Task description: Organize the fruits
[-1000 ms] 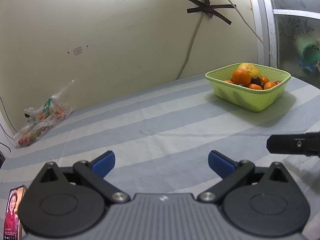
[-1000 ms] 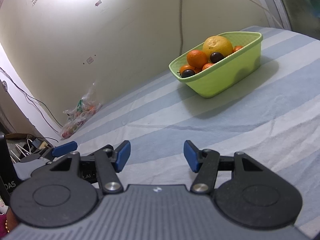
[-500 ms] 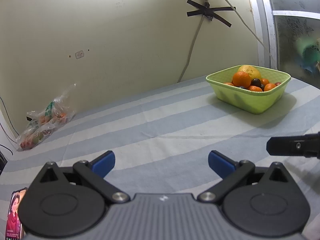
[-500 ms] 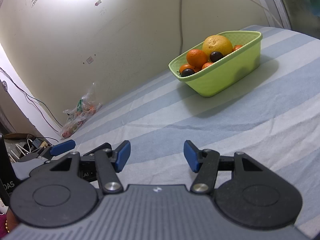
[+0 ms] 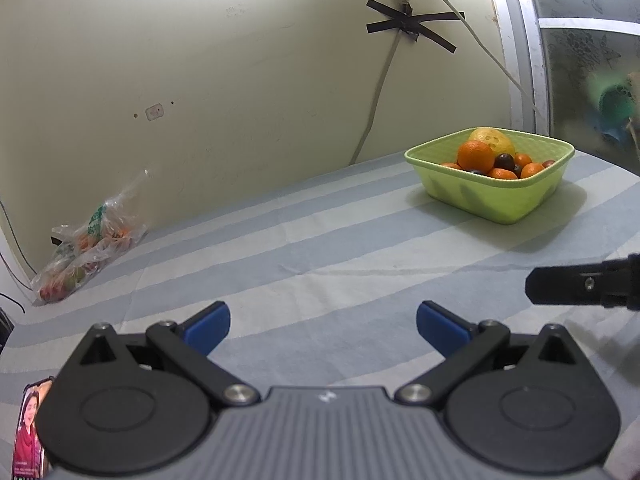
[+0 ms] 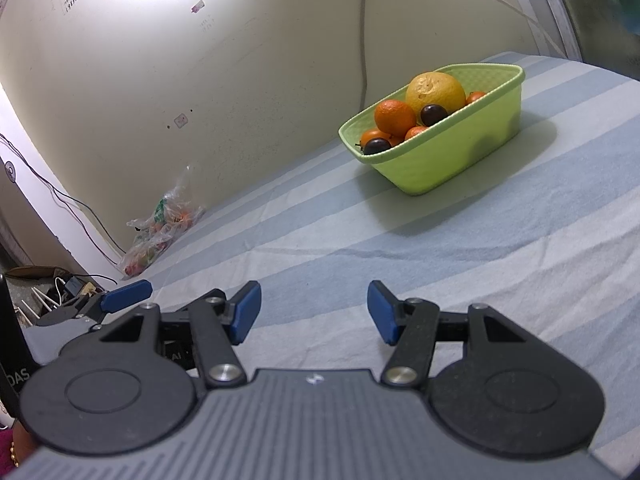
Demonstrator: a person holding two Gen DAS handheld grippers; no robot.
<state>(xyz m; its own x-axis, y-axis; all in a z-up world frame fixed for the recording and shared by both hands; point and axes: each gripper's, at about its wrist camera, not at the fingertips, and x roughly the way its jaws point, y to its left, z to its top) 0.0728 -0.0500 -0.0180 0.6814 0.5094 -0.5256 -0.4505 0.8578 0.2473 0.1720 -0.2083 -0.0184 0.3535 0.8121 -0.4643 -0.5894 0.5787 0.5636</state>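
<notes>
Both pairs of blue fingers are spread wide and hold nothing. On my left gripper (image 5: 323,322) the gap between the pads is large, and under it I see only the striped cloth (image 5: 304,248). My right gripper (image 6: 313,312) is the same, wide and empty, low above the cloth.

Outward from the fingers, the bed surface is bare for a long way. The fruits are in the green basket (image 6: 452,160), ahead and to the right of both grippers, near the wall. In it I see a big yellow fruit (image 6: 435,87), an orange (image 6: 394,117), some small orange ones and two dark plums (image 6: 433,114). The basket is longer in one direction, and in the right view this long axis runs from front-left to back-right.

I judge the right gripper is nearer, because the basket looks larger in its view and lies on its side. The left one must cross further over the cloth.

A plastic bag (image 5: 86,246) with more fruit lies far to the left at the wall, well apart from the basket; this one is more on the left gripper's side.
</notes>
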